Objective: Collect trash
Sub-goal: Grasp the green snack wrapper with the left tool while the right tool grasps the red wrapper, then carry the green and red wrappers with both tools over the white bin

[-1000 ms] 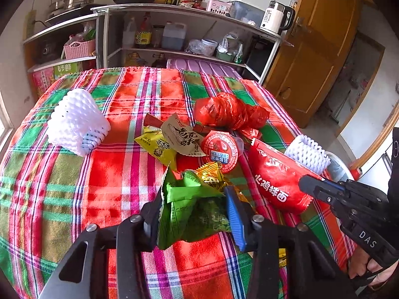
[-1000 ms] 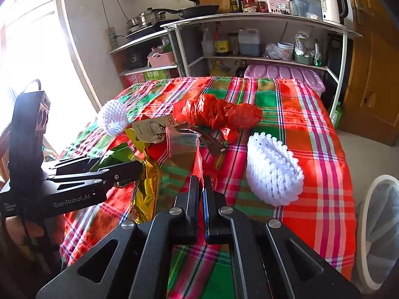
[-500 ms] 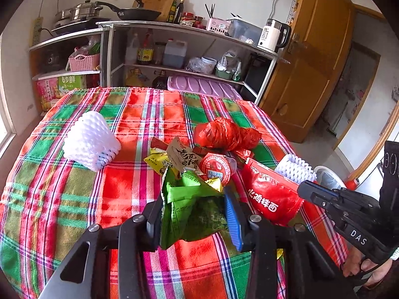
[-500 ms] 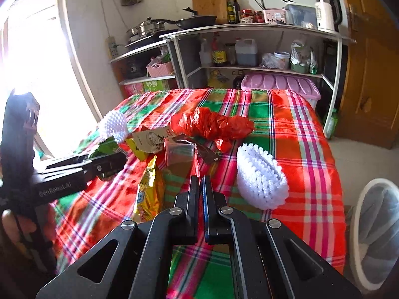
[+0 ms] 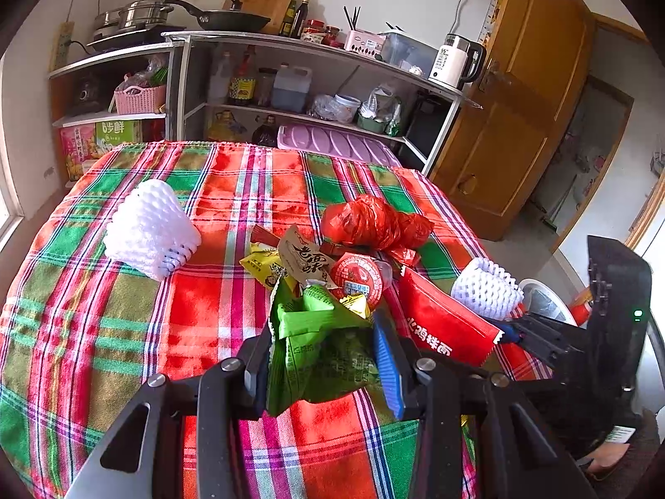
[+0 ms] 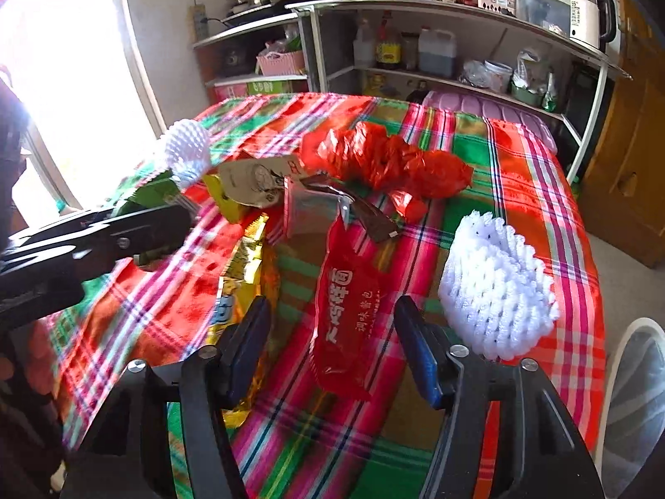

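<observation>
Red sachet (image 6: 347, 312) | long axis toward shelves | right claw (image 6: 332, 345) just spread, astride | left claw (image 5: 324, 357) pinching green wrapper (image 5: 320, 345)

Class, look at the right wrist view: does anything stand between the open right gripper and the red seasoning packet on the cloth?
Nothing visible does. The red seasoning packet lies uncovered between the right gripper's just-opened jaws, untouched.

Bright plaid and gaudy wrappers

The tablecloth (image 5: 104, 332) is plaid in red, green and pink with white and dark lines; at lower centre a green wrapper (image 5: 320, 349); right of it a red packet (image 5: 444, 324) with white lettering; mid-frame a crumpled red bag (image 5: 374, 222); two white foam nets (image 5: 151, 228); a yellow-gold wrapper (image 6: 243, 274); blue pads (image 6: 419, 353) on black fingers.
</observation>
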